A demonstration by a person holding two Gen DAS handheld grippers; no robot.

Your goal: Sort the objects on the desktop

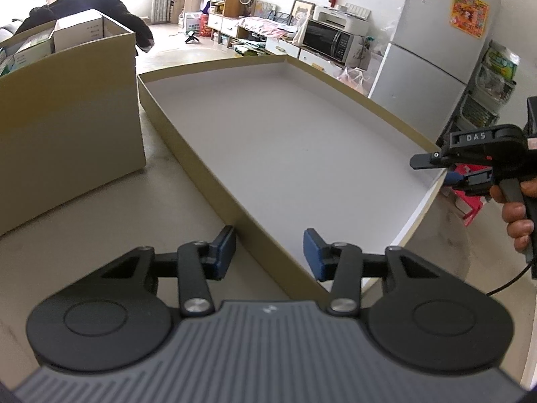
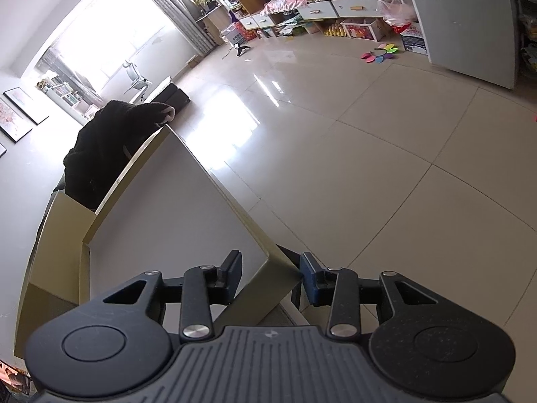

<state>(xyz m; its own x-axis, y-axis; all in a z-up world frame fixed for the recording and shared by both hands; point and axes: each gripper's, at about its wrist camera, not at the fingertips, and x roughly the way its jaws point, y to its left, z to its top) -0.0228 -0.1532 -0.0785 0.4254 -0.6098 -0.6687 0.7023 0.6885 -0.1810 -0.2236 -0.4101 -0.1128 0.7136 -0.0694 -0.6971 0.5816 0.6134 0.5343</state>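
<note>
Across the left wrist view, a shallow cardboard tray (image 1: 268,127) with a white inside lies on the pale surface (image 1: 100,235), its long axis running from the lower middle of the frame up toward the upper right, where its far end wall stands. At the bottom, the left gripper (image 1: 270,252) straddles the tray's near side wall, jaws apart with one blue pad on either side of the wall and neither pressing on it. A tall brown carton (image 1: 67,110) stands at the left, just beside the tray, with smaller white boxes (image 1: 79,32) inside and a dark garment (image 1: 84,3) behind it. At the right edge the right gripper (image 1: 426,161) reaches in over the tray's rim, held by a hand (image 1: 517,215); its jaws cannot be judged from here. A refrigerator (image 1: 446,23) and a microwave (image 1: 332,37) fill the upper right. Over in the right wrist view, the right gripper (image 2: 270,273) sits at the bottom with jaws apart around the tray's corner wall (image 2: 268,278), the pads beside the wall but not clamped. The tray (image 2: 161,201) stretches up and left toward the dark garment (image 2: 100,147). Tiled floor (image 2: 369,151) fills the right, with a coloured paper flower (image 2: 381,52) in the upper right.
</note>
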